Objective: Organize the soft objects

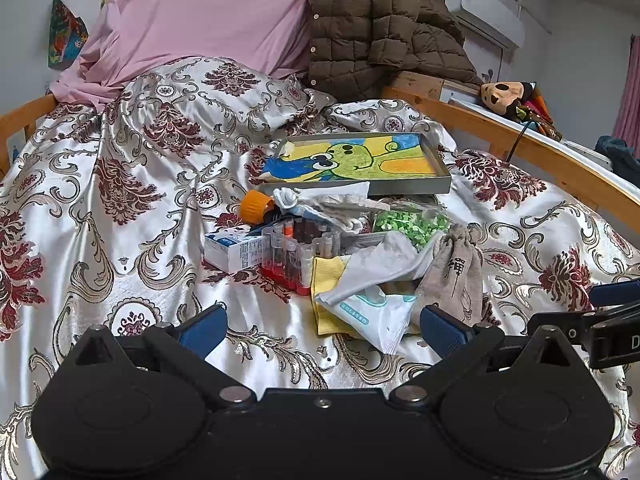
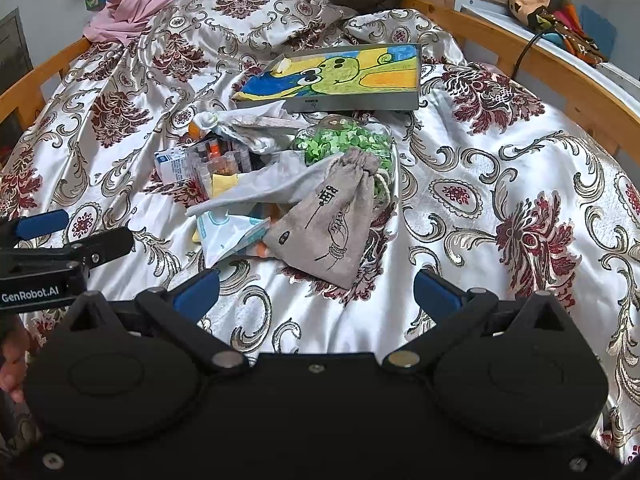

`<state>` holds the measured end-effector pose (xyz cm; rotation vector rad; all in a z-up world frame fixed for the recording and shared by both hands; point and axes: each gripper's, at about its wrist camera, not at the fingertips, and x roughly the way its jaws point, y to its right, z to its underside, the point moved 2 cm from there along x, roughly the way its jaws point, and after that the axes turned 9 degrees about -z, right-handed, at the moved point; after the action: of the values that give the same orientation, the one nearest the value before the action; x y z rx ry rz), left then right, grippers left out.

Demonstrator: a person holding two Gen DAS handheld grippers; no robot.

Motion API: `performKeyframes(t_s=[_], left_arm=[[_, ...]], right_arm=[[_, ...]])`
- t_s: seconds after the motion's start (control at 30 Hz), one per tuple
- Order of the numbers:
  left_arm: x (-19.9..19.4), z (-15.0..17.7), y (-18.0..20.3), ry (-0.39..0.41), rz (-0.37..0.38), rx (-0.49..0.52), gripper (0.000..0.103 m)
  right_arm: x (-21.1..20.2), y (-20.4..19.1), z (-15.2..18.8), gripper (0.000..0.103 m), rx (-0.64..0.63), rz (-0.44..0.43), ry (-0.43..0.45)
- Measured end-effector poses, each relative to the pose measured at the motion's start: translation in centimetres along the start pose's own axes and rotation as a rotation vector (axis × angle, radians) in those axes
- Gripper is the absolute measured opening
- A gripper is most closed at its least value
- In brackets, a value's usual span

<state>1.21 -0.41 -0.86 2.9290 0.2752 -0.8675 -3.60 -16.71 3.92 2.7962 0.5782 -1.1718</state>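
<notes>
Left gripper spread wide, empty, hovering near the pile's near edge. Right gripper likewise spread, gripping nothing, just short of the grey drawstring pouch. Pouch lying on the patterned bedspread, leaning on a grey cloth and tissue pack. Farther off, a framed drawing; left of the pouch, a rack of tubes.

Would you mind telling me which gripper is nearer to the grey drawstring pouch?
Right. The right gripper sits open directly in front of the grey drawstring pouch; the left gripper, also open, faces the tissue packet, pouch off to its right.
</notes>
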Motion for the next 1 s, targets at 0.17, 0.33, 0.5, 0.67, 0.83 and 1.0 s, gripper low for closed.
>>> performKeyframes(t_s=[0.17, 0.33, 0.5, 0.67, 0.83, 1.0], left_arm=[[0.01, 0.01, 0.01, -0.001, 0.0, -0.001, 0.102], [0.02, 0.0, 0.02, -0.001, -0.001, -0.002, 0.102], [0.02, 0.0, 0.03, -0.001, -0.001, -0.001, 0.102], [0.0, -0.01, 0.06, -0.002, -0.001, -0.001, 0.102], [0.01, -0.02, 0.05, -0.002, 0.0, -0.001, 0.102], [0.03, -0.04, 0.04, -0.002, -0.001, -0.002, 0.102]], right_arm=[[0.01, 0.03, -0.05, 0.102, -0.001, -0.001, -0.001], [-0.01, 0.1, -0.05, 0.102, -0.001, 0.0, 0.0], [-0.06, -0.01, -0.03, 0.102, -0.003, 0.0, 0.001], [-0.09, -0.04, 0.01, 0.102, -0.003, 0.001, 0.001], [-0.16, -0.1, 0.01, 0.102, -0.004, 0.001, 0.005], [-0.42, -0.18, 0.05, 0.102, -0.003, 0.002, 0.016]])
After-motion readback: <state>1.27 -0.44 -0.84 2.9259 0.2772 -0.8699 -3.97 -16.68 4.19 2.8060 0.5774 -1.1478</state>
